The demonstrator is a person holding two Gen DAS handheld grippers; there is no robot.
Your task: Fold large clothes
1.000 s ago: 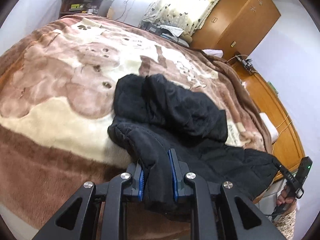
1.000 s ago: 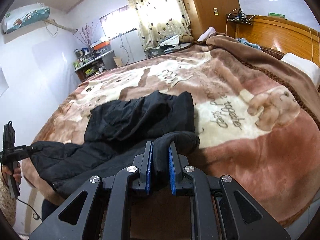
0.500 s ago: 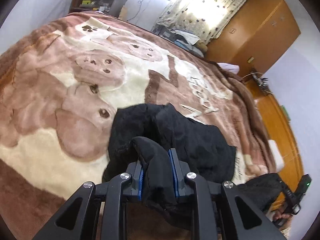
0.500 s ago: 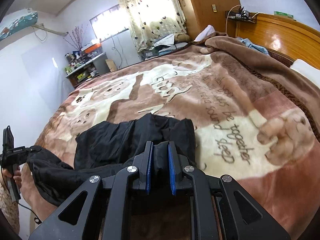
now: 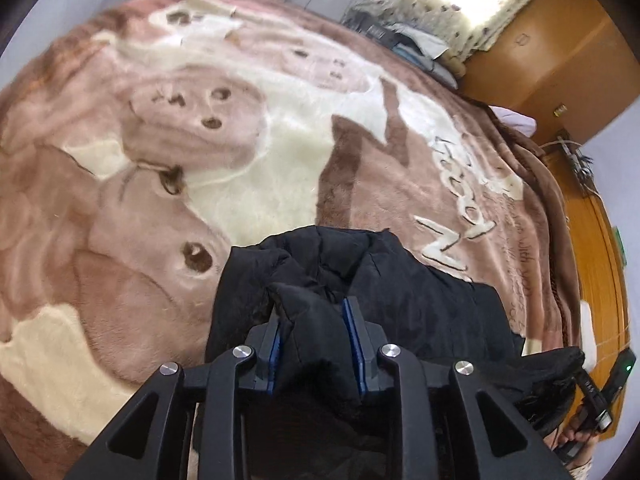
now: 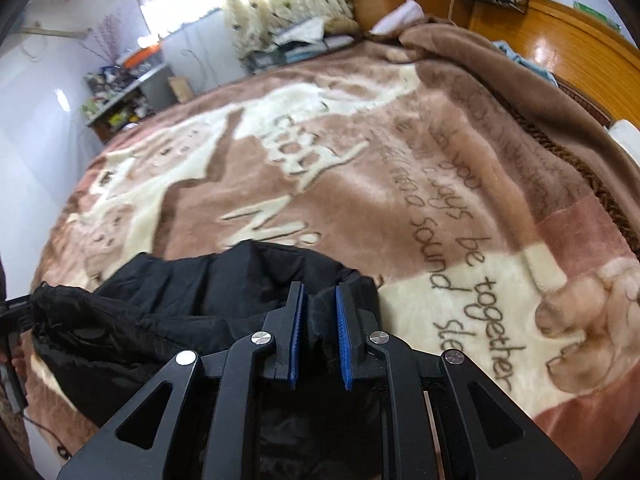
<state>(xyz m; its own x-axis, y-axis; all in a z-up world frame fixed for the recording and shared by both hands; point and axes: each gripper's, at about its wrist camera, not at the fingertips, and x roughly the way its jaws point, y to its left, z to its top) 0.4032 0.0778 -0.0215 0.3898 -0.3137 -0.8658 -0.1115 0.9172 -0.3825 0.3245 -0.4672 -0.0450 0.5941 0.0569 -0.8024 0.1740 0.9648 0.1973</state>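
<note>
A black padded jacket lies bunched on a plush brown-and-cream blanket that covers the bed, near the blanket's near edge in both views. The left gripper has a thick fold of the jacket between its blue-padded fingers; the jaws are opening, yet the fabric fills the gap and both pads touch it. The right gripper stands with its fingers set a narrow gap apart, a fold of the same jacket pinched between the blue pads. In the right wrist view the garment spreads leftward from the jaws and its far end hangs over the blanket edge. In the left wrist view the other gripper's handle appears at lower right, held in a person's hand. A wooden wardrobe and a patterned curtain stand beyond the bed, with a wooden headboard at its right side.
</note>
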